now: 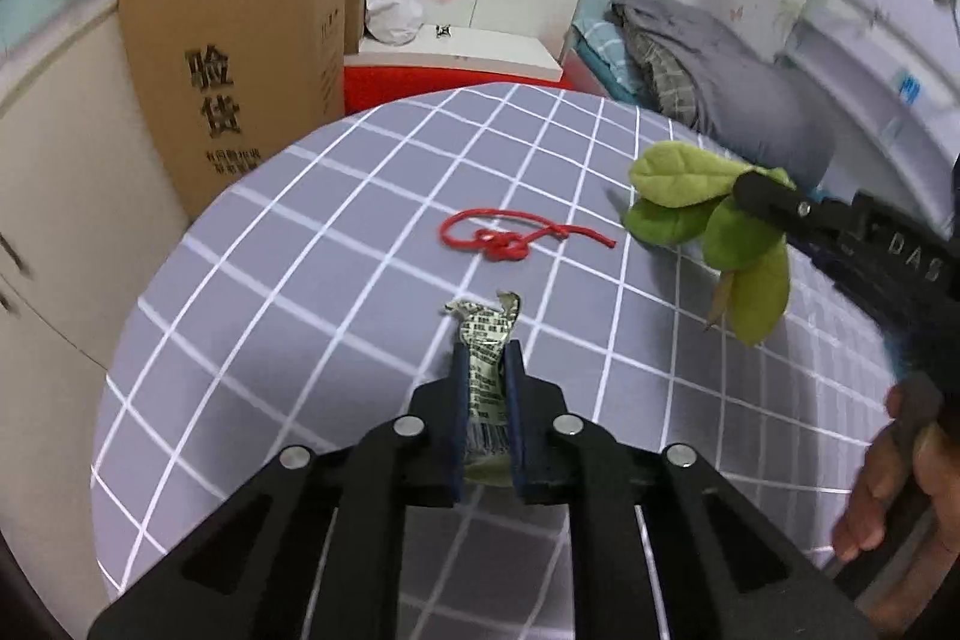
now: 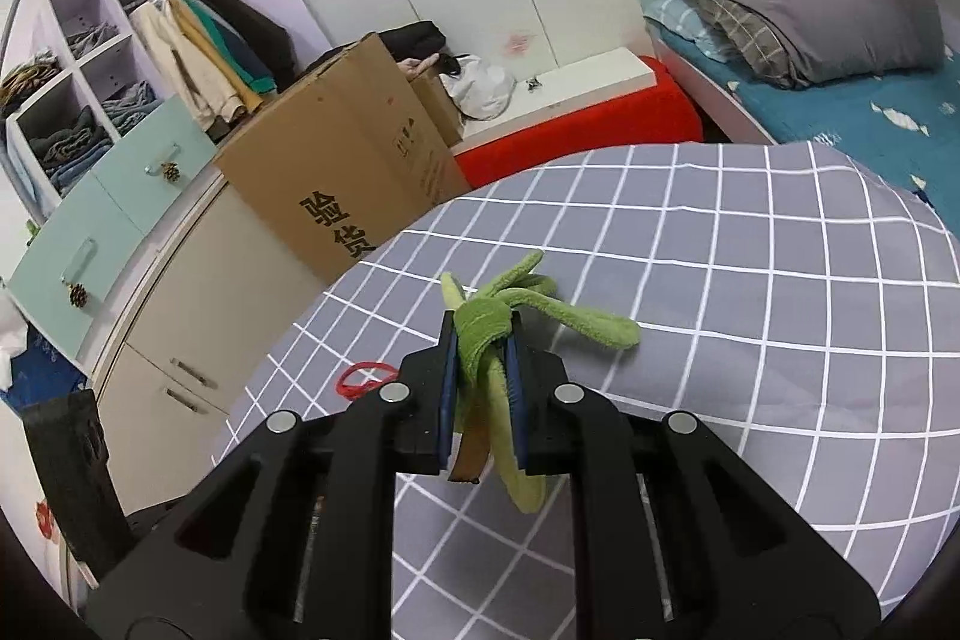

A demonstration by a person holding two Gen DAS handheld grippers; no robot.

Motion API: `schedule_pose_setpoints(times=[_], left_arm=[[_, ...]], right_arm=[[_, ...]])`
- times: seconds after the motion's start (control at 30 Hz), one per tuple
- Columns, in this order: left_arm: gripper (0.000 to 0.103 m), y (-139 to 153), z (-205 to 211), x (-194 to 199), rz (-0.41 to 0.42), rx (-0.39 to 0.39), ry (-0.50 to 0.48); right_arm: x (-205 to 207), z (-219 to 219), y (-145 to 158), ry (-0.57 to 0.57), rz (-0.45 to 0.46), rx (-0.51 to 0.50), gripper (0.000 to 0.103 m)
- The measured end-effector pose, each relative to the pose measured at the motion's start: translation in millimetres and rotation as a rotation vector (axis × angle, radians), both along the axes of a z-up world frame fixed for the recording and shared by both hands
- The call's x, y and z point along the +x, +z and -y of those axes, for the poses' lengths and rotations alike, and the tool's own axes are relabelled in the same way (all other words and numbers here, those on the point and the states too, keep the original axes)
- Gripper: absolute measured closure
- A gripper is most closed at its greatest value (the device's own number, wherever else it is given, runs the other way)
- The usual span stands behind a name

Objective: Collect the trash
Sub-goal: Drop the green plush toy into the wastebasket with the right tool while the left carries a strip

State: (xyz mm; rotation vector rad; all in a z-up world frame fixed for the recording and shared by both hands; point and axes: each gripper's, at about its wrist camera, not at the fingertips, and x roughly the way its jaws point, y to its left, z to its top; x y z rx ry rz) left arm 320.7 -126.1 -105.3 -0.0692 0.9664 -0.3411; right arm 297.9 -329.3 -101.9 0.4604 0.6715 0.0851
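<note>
Pinching printed wrapper point(image 1: 487, 370) lengthwise, left claw point(image 1: 486, 370) narrow on it, wrapper end poking fwd over checked tabletop point(image 1: 300, 280). Right claw point(image 2: 480, 370) clamped on green leaf sprig point(image 2: 498, 334). Red string point(image 1: 510, 238) lies just ahead of left claw, long axis crosswise; left nearer. Wrapper print unreadable; cardboard box point(image 1: 240, 58) reads 验货.

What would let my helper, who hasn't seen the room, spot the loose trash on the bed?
On the grey checked bedspread, look beyond the left gripper clamping a printed wrapper. The red string lies there loose, knotted and looped, the only red thing on the cloth.
</note>
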Motion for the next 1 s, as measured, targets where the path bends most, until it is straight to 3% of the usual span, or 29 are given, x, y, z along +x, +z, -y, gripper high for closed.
schedule_pose_setpoints(times=[0.4, 0.57, 0.7, 0.8, 1.0], left_arm=[[0.093, 44.0, -113.0, -23.0, 0.109, -0.094, 0.159], [0.093, 53.9, -161.9, -33.9, 0.142, -0.088, 0.229], [0.093, 47.2, -207.6, -40.1, 0.135, -0.086, 0.295], [0.093, 37.2, -237.2, -41.8, 0.116, -0.090, 0.336], [0.093, 12.4, -309.6, -47.9, 0.077, -0.077, 0.450]], right_arm=[[-21.6, -80.8, 38.7, 0.152, 0.115, -0.079, 0.088], [-19.1, -153.1, 49.0, 0.285, 0.107, -0.098, 0.088], [-13.8, -240.8, 45.4, 0.430, 0.080, -0.113, 0.088], [-10.8, -304.0, 33.1, 0.520, 0.059, -0.148, 0.088], [-2.1, -383.0, 3.6, 0.628, 0.003, -0.170, 0.088]])
